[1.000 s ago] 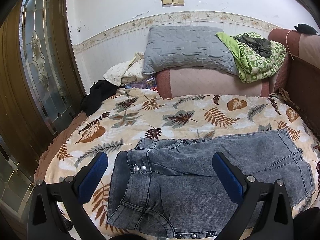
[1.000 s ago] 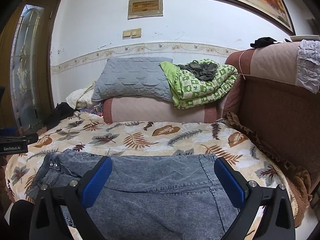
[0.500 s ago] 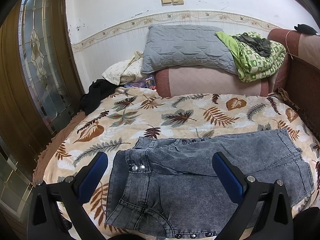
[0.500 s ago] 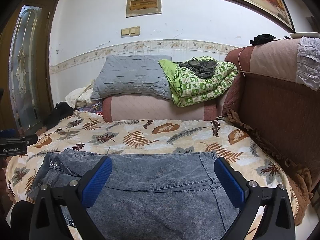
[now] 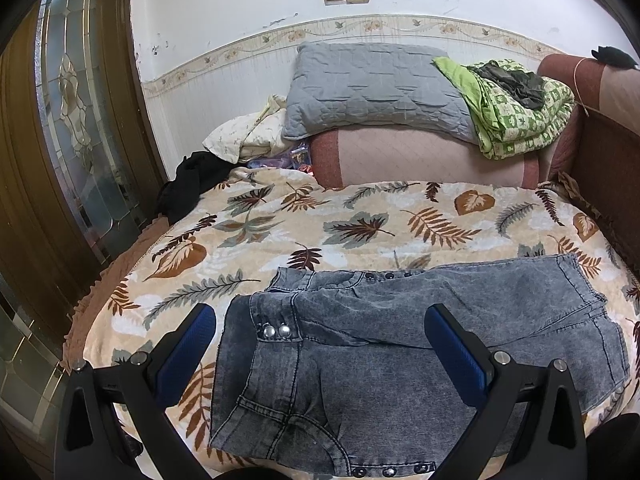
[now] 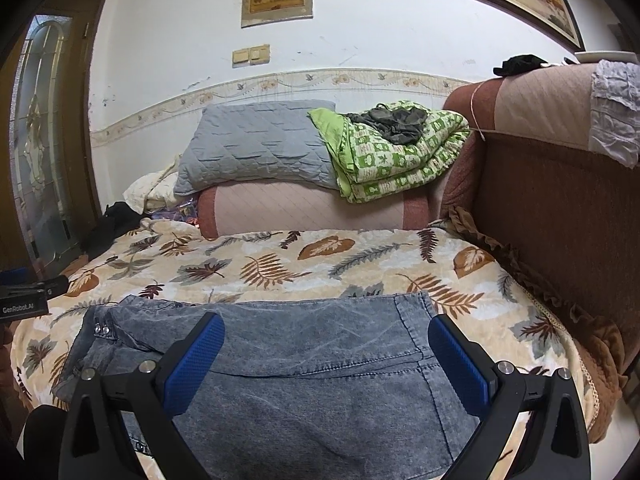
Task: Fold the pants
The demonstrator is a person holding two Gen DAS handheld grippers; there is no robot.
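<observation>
Leaf-print bedspread (image 5: pixel 360 220) — pants (image 5: pixel 400 340) along near edge

Lighting: even, soft indoor light, moderately bright in both views; source not in frame. White wall (image 5: pixel 224 12) is the brightest area, slightly washed out but without hard glare. Glass door panel (image 5: pixel 76 120) shows pale reflections. Shadows: faint and diffuse; soft shade beneath the grey pillow (image 6: pixel 256 148) and along the brown sofa back (image 6: pixel 560 216), which reads dark. Distortion: strong fisheye; the wall border (image 5: pixel 360 28) bows upward, and black vignette fills the corners. Focus: sharp across the centre, with denim grain and leaf-print bedspread (image 5: pixel 360 224) crisp; slight softening toward edges. No motion blur.
</observation>
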